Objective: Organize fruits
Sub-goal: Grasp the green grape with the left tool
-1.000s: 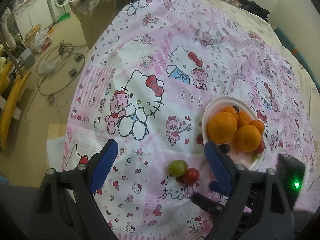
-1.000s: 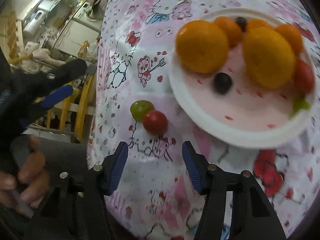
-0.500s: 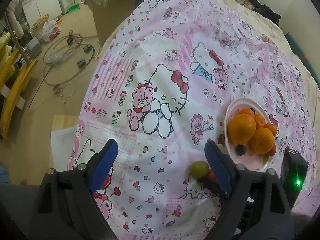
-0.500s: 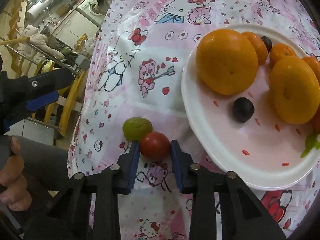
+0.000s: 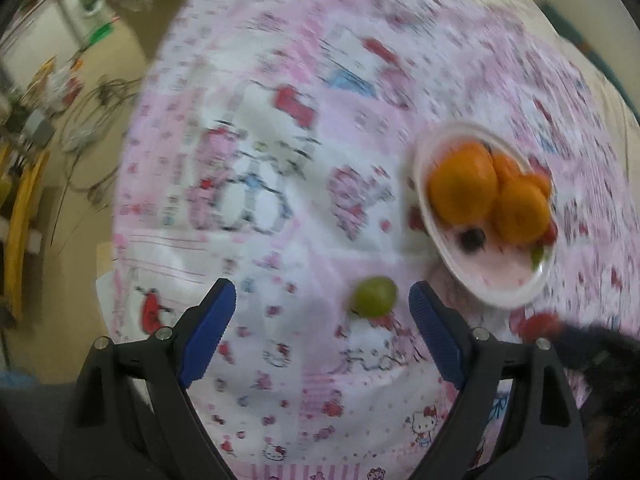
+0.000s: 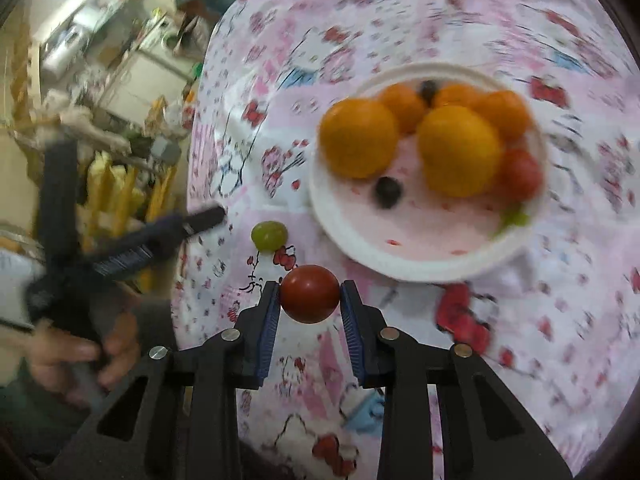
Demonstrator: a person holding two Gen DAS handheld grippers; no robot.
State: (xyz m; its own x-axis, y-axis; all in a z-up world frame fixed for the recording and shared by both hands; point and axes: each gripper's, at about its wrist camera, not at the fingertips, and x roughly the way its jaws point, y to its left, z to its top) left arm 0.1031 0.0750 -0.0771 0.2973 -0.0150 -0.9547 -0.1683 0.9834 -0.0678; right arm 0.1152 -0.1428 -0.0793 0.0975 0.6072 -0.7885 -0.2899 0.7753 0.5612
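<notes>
My right gripper (image 6: 309,298) is shut on a red cherry tomato (image 6: 309,299) and holds it above the cloth, in front of the white plate (image 6: 352,248). The plate holds oranges (image 6: 358,142), a dark grape (image 6: 387,192) and another red tomato (image 6: 520,174). A green grape (image 6: 269,235) lies on the cloth left of the plate. In the left wrist view the green grape (image 5: 374,296) lies between my open left gripper's (image 5: 322,312) fingers, slightly ahead. The plate (image 5: 492,288) is to its right, and the held tomato (image 5: 538,326) shows blurred at right.
The fruit lies on a pink Hello Kitty cloth (image 5: 280,140) over a bed. The cloth's edge drops to the floor at left, with cables (image 5: 92,92) and yellow furniture (image 5: 20,216). A washing machine (image 5: 90,0) stands far back.
My right gripper closed on the red tomato and lifted it off the cloth, away from the green grape. My left gripper swung right and closer, so the green grape now sits between its fingers.
</notes>
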